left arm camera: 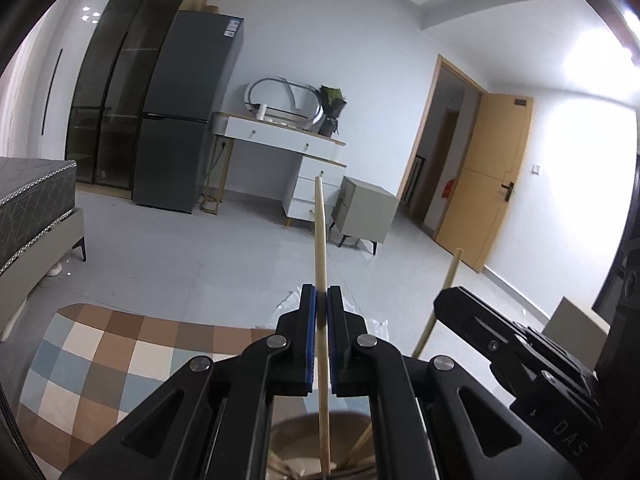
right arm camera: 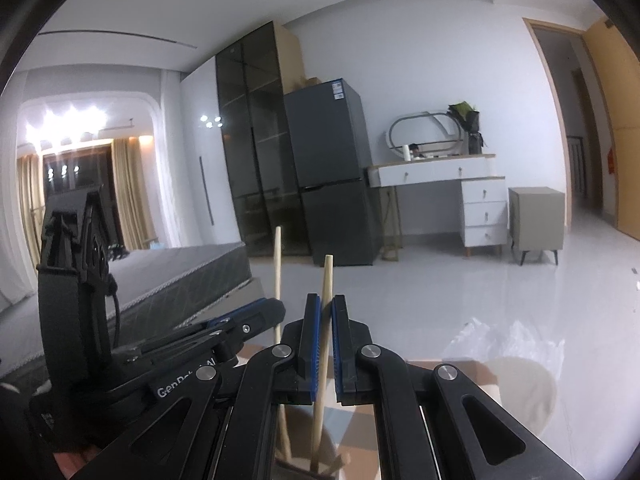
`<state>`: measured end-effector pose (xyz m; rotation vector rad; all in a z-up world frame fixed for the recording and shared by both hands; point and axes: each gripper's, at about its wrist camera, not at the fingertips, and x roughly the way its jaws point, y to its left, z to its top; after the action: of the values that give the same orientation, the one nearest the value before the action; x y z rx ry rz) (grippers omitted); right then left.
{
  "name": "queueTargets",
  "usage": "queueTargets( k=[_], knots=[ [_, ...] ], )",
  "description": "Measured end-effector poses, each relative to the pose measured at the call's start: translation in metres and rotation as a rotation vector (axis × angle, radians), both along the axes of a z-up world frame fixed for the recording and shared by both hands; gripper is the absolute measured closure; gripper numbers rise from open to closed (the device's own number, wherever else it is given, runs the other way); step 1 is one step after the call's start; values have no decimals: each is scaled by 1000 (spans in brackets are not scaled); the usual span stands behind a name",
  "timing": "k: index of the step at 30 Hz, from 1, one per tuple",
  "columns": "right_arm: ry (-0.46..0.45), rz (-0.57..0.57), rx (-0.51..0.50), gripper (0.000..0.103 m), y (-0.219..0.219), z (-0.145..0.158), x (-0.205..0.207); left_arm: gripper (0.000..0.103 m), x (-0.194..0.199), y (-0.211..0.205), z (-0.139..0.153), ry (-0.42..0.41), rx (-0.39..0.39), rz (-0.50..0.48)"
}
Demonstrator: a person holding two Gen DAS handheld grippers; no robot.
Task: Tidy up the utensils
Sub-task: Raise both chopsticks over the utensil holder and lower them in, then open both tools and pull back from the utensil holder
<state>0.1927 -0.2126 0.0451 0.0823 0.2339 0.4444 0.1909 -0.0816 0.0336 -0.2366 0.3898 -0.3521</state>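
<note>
Your left gripper (left arm camera: 321, 300) and right gripper (right arm camera: 326, 308) each pinch a pale wooden stick (left arm camera: 320, 236), tips already inside the brown round holder (left arm camera: 312, 446) below; keep both upright, lower gently, then let go

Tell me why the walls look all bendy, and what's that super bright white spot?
Left wrist view: the fisheye lens curves the fridge and door, and a ceiling light glares white at top right. Right wrist view: the same bending, with glare from lamps near the curtains; the gripped wooden stick looks sharp.
</note>
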Motion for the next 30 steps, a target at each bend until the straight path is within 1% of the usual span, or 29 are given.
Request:
queueTargets(
  k=[7, 13, 16, 18, 20, 22, 24, 25, 26, 27, 28, 29, 30],
  knots=[
    [28, 21, -14, 98, -2, -3, -8, 102, -11, -1, -1, 50, 23, -72],
    [57, 44, -10, 99, -5, -4, -7, 102, -24, -8, 0, 72, 83, -125],
    [78, 51, -6, 99, -6, -7, -7, 102, -25, -10, -4, 106, 97, -159],
    [95, 58, -14, 99, -6, -9, -7, 102, -23, -11, -8, 147, 110, -185],
    [109, 48, -18, 95, -8, -12, -9, 102, -26, -9, -9, 157, 119, -171],
    [142, 37, -6, 95, -12, -12, -11, 102, -28, -6, -6, 187, 113, -174],
    [161, 33, 15, 93, -17, -12, -15, 95, -31, -3, -1, 227, 105, -177],
    [170, 29, 25, 91, -19, -12, -18, 88, -34, 0, 1, 241, 102, -176],
    [175, 24, 30, 83, -21, -11, -21, 81, -37, 2, 4, 249, 101, -166],
    [175, 14, 39, 79, -23, -10, -26, 76, -42, 5, 8, 257, 99, -151],
    [171, 3, 52, 74, -26, -9, -33, 65, -48, 9, 14, 265, 90, -134],
    [166, -3, 62, 69, -28, -7, -38, 58, -54, 15, 18, 265, 70, -114],
    [159, -11, 75, 66, -30, -4, -47, 55, -63, 21, 23, 262, 48, -89]
  ],
)
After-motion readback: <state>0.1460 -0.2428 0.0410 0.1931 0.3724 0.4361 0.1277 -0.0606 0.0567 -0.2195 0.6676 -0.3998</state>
